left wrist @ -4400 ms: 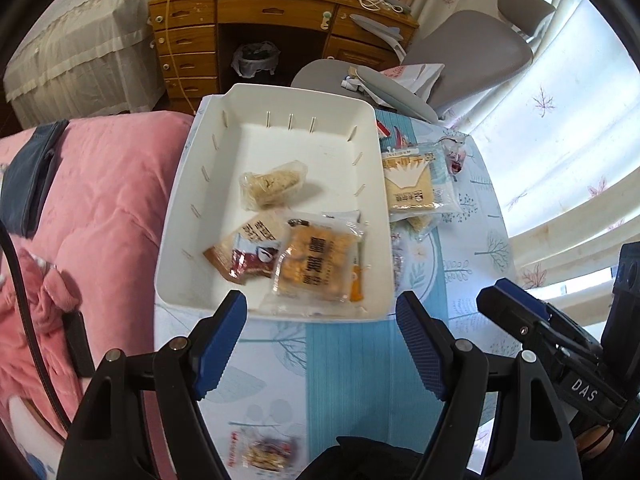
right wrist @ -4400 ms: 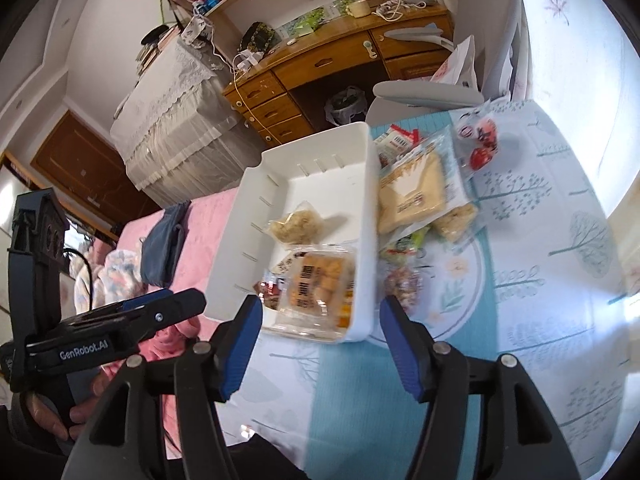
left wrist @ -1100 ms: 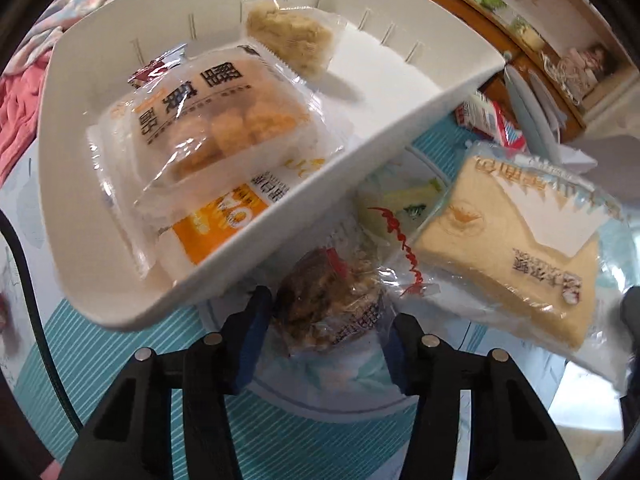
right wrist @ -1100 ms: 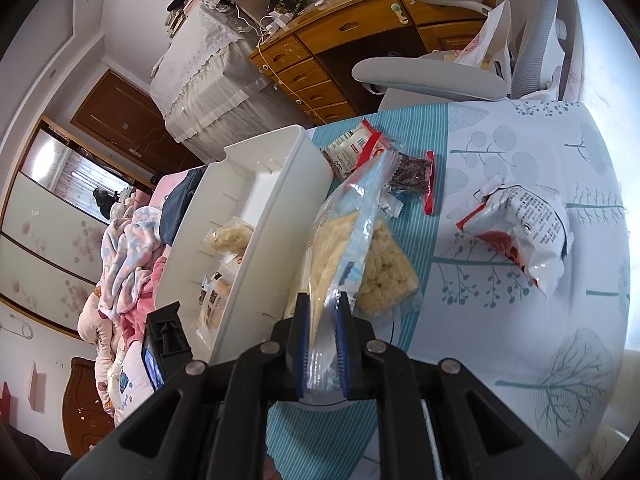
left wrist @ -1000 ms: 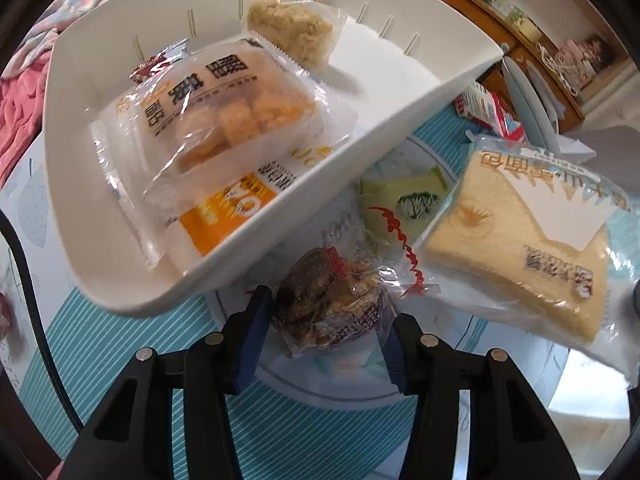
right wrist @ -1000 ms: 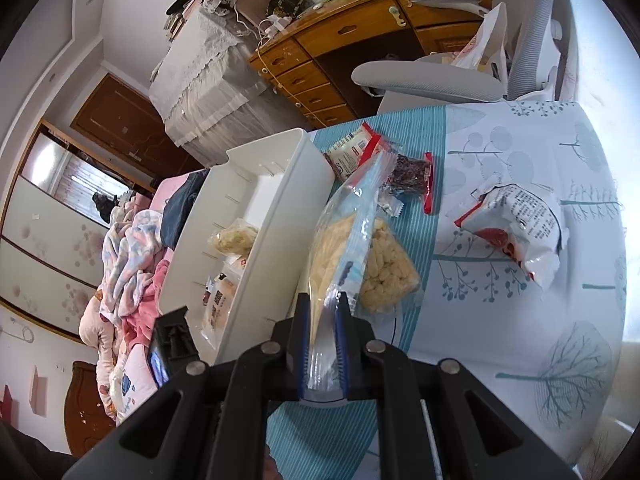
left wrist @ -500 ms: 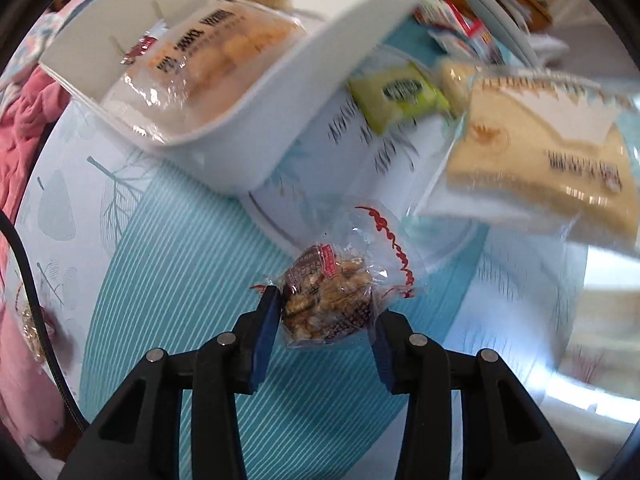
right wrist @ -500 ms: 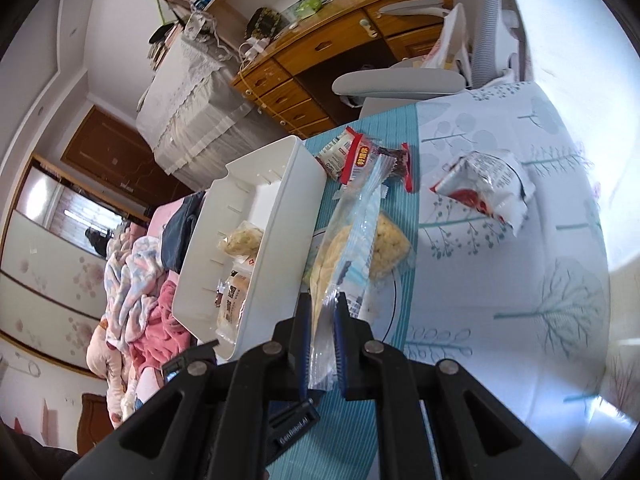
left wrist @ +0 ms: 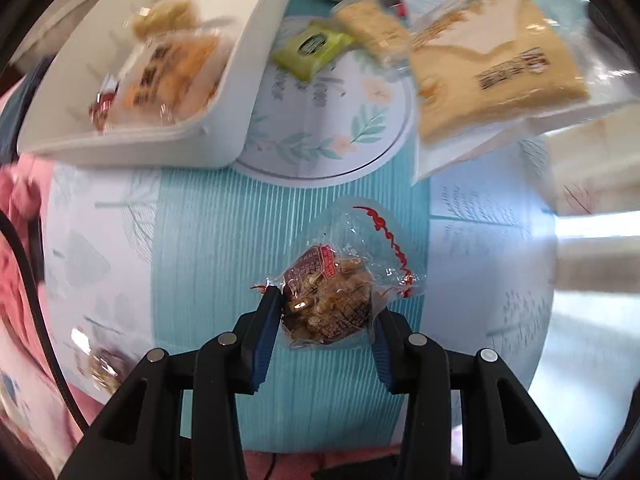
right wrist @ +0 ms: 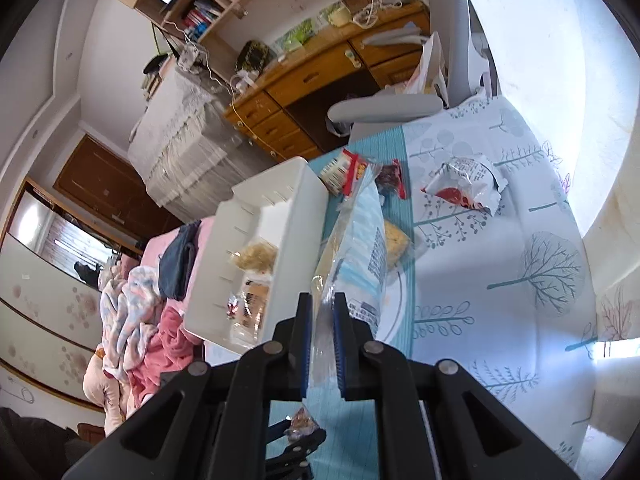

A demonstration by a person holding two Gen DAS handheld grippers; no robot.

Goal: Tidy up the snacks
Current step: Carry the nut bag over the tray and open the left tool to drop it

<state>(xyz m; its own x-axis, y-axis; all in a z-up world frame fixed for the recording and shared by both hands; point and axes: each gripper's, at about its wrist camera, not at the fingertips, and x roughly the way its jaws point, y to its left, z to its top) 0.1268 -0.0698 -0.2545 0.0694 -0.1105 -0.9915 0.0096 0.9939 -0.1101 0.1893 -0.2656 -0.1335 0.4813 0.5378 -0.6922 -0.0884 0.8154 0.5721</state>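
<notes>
left gripper [left wrist: 326, 312]: you're clamped on the nut pack [left wrist: 328, 300], lifted clear of the counter [left wrist: 208, 240], short of the bin's near wall.
right gripper [right wrist: 322, 336]: you're pinched narrow on the bottom seam of the bread bag [right wrist: 356, 248], bag held up just beside the bin's right wall.
bin [left wrist: 240, 92]: white, on the counter's left side, long axis running away from you. Holds about 4 packs: an orange cracker pack [left wrist: 168, 76], a pale puffed pack [left wrist: 164, 20], a small red-edged one at the near corner, and 1 more partly hidden under the crackers.
done: roughly 4 snacks binned, my estimate.
left: the 2 packs in your grippers, plus loose ones on the counter: green pack [left wrist: 312, 48], yellow cracker pack [right wrist: 396, 244], red-white pouch [right wrist: 464, 188], dark red pack [right wrist: 390, 178], red-white pack [right wrist: 340, 168]. 1 more small pack sits at the counter's near left edge, blurred. Call it under half done.
nut pack axis: short and lumpy, long axis roughly across the gripper, clear twisted tail pointing up and right, away from you.
bread bag axis: long axis pointing away from the gripper toward the far end of the bin, edge-on to the right camera; broad printed face turned toward the left camera.
next, my guess: both packs go left over the bin wall; free floor is at the bin's far end.
</notes>
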